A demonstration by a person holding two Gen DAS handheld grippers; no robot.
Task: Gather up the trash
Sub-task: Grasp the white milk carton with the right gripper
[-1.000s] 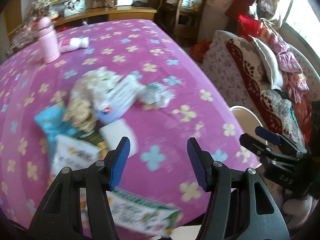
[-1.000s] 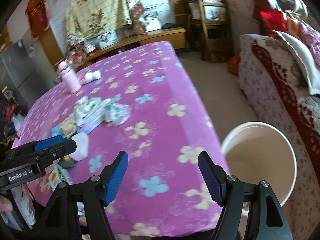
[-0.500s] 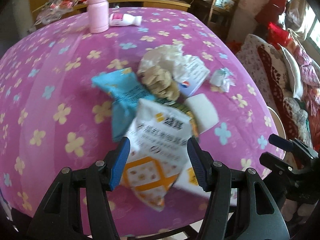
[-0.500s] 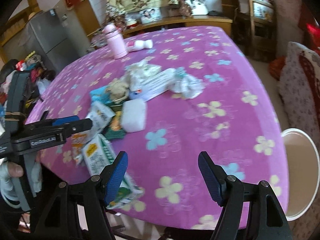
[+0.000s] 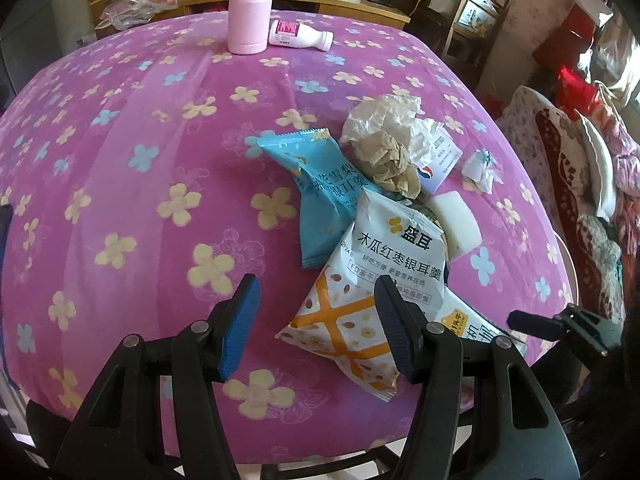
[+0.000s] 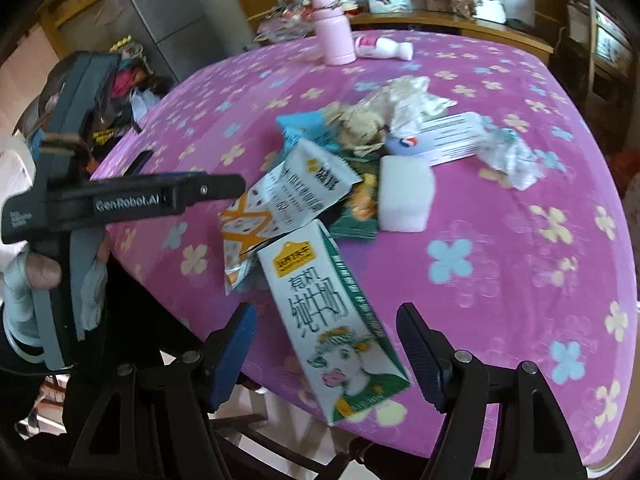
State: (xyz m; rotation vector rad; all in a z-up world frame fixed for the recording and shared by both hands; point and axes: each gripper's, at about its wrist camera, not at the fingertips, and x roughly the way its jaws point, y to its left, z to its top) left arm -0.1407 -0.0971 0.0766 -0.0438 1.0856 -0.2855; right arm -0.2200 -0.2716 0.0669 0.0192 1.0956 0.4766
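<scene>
A pile of trash lies on the purple flowered tablecloth [image 5: 120, 140]: a white and orange snack bag [image 5: 372, 288], a blue snack bag [image 5: 324, 188], crumpled paper [image 5: 388, 132], a white foam block [image 5: 458, 224] and a milk carton [image 6: 332, 316]. My left gripper [image 5: 316, 324] is open, hovering just in front of the white and orange bag [image 6: 280, 196]. My right gripper [image 6: 328, 356] is open, with the milk carton lying between its fingers at the table's near edge.
A pink bottle [image 5: 249, 8] stands at the far side with a small white bottle [image 5: 300, 36] lying beside it. A crumpled wrapper [image 6: 508, 156] lies right of the pile. A sofa with cushions [image 5: 580, 168] is at the right. A fridge [image 6: 160, 20] stands behind.
Both grippers have swung left from the table's right side and the white bucket to face the trash pile. The right gripper now frames the milk carton; both stay open.
</scene>
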